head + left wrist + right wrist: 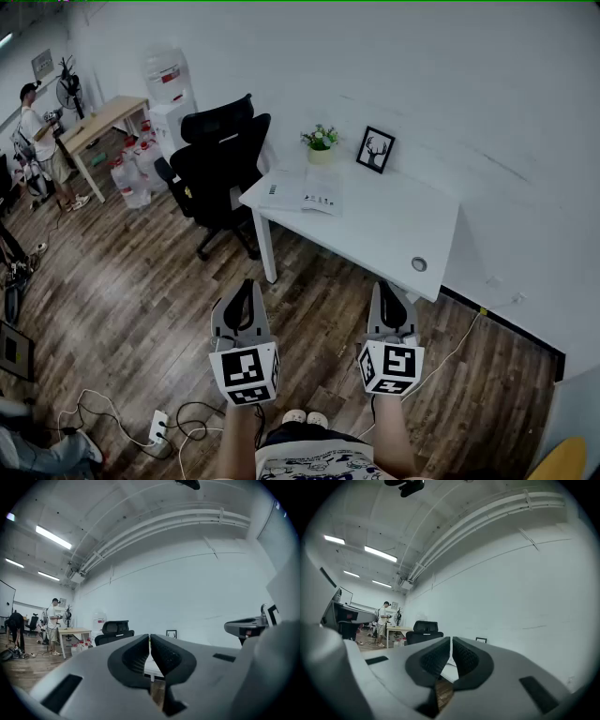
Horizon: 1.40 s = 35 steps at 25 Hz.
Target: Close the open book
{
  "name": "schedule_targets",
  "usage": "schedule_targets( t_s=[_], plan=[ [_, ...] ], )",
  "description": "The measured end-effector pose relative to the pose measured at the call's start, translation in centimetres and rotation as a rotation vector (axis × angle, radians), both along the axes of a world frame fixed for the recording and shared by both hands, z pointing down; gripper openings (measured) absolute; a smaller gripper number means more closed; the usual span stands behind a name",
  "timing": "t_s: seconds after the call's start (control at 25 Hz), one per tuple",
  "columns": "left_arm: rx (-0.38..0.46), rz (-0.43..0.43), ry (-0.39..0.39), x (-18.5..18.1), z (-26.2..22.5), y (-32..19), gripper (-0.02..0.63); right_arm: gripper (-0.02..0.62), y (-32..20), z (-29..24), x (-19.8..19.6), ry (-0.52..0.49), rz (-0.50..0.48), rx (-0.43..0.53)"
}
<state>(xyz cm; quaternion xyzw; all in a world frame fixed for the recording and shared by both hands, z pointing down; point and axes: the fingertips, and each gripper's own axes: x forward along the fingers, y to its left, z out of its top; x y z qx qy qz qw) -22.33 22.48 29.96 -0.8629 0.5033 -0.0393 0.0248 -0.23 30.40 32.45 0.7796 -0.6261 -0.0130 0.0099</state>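
Nearest, the person held the left gripper [246, 289] and right gripper [390, 291] level above the wooden floor [122, 309], both with jaws pressed together and nothing between them. Well ahead, the open book [307, 192] lay flat near the left end of the white table [398, 220], beside a black chair [220, 155]. A careless push would likely slide it off that edge, and shut jaws could not lift a cover. Only the head view showed the book; the gripper views showed the meeting jaws closely.
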Motion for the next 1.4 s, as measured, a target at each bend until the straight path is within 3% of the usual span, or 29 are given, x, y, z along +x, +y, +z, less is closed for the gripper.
schedule_targets(
  t_s=[0.76, 1.4],
  plan=[
    [0.012, -0.011, 0.007, 0.5, -0.5, 0.3, 0.031, 0.035, 0.1, -0.2, 0.7, -0.002, 0.001, 0.007],
    [0.010, -0.035, 0.026, 2.2, 0.4, 1.8, 0.032, 0.035, 0.6, 0.6, 1.0, 0.002, -0.060, 0.005]
  ],
)
